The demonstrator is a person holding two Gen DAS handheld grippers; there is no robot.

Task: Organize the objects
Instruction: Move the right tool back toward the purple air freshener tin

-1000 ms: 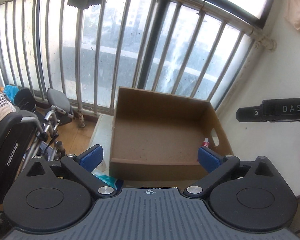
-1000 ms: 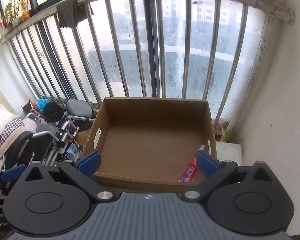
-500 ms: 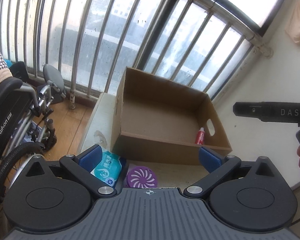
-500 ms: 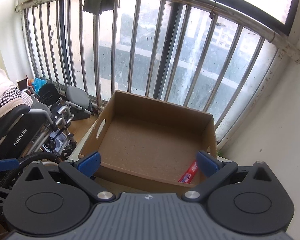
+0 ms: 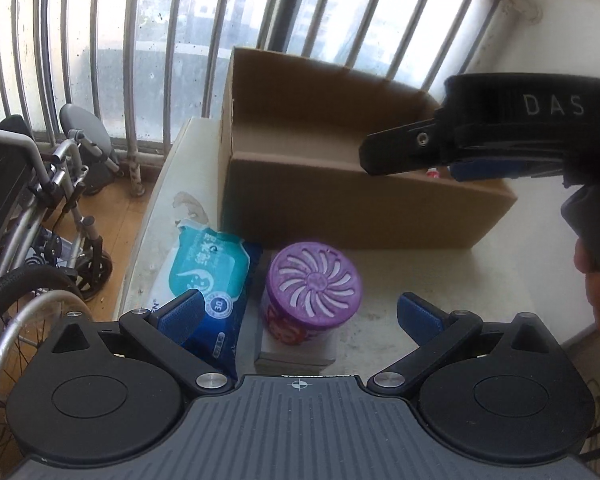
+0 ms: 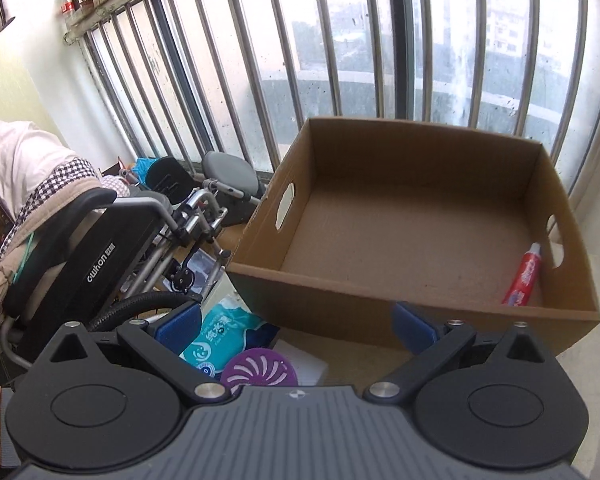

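Left wrist view: spread-fingered left gripper (image 5: 300, 312) over a ribbed purple air-freshener tub (image 5: 313, 290) beside a glossy wet-wipes pack (image 5: 208, 272); right gripper (image 6: 300, 324) spread near the corrugated cardboard box (image 6: 420, 304).

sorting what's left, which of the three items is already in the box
The red toothpaste tube, lying along the cardboard box's right wall. The wet wipes pack and purple air freshener sit outside.

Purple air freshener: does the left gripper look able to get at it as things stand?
Probably yes: the left gripper, jaws open, hangs just short of the purple air freshener, nothing between; the wet wipes pack lies close beside it.
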